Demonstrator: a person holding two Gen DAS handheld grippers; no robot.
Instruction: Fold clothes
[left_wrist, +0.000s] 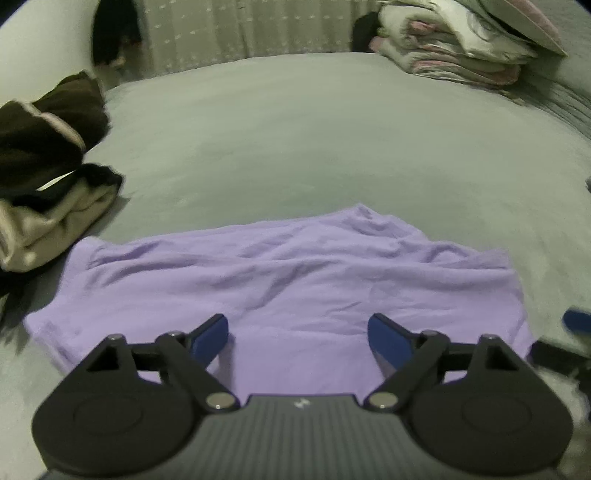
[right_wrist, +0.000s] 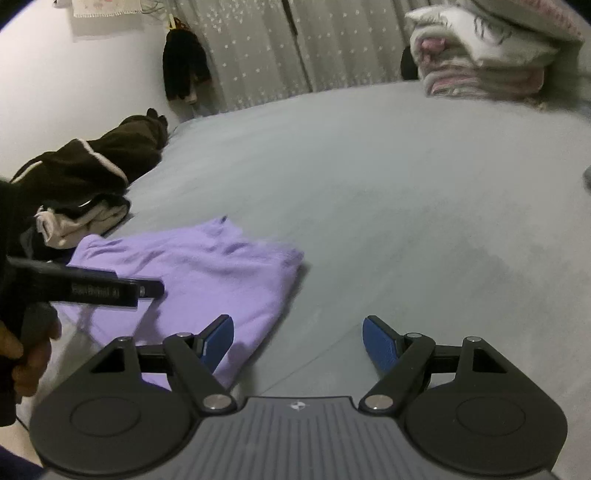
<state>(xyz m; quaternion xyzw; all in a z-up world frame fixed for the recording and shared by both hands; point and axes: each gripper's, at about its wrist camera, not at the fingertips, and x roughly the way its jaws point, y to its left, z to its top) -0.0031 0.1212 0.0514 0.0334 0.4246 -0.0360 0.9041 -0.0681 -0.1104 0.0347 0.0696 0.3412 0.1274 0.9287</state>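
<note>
A lilac garment (left_wrist: 280, 288) lies folded and a little wrinkled on the grey bed (left_wrist: 295, 140). My left gripper (left_wrist: 298, 334) hovers over its near edge, jaws wide open, nothing between the blue pads. In the right wrist view the same lilac garment (right_wrist: 207, 273) lies left of centre. My right gripper (right_wrist: 297, 338) stands open over its near right corner, left pad (right_wrist: 219, 341) above the cloth, right pad over bare sheet. A hand (right_wrist: 26, 350) holds the left gripper's black body (right_wrist: 92, 288) at the left edge.
A heap of dark brown and cream clothes (left_wrist: 48, 162) lies at the left of the bed (right_wrist: 406, 203), also seen as a pile (right_wrist: 85, 184) in the right wrist view. Folded blankets and a pillow (right_wrist: 487, 51) are stacked at the far right. Curtains (right_wrist: 277, 48) hang behind.
</note>
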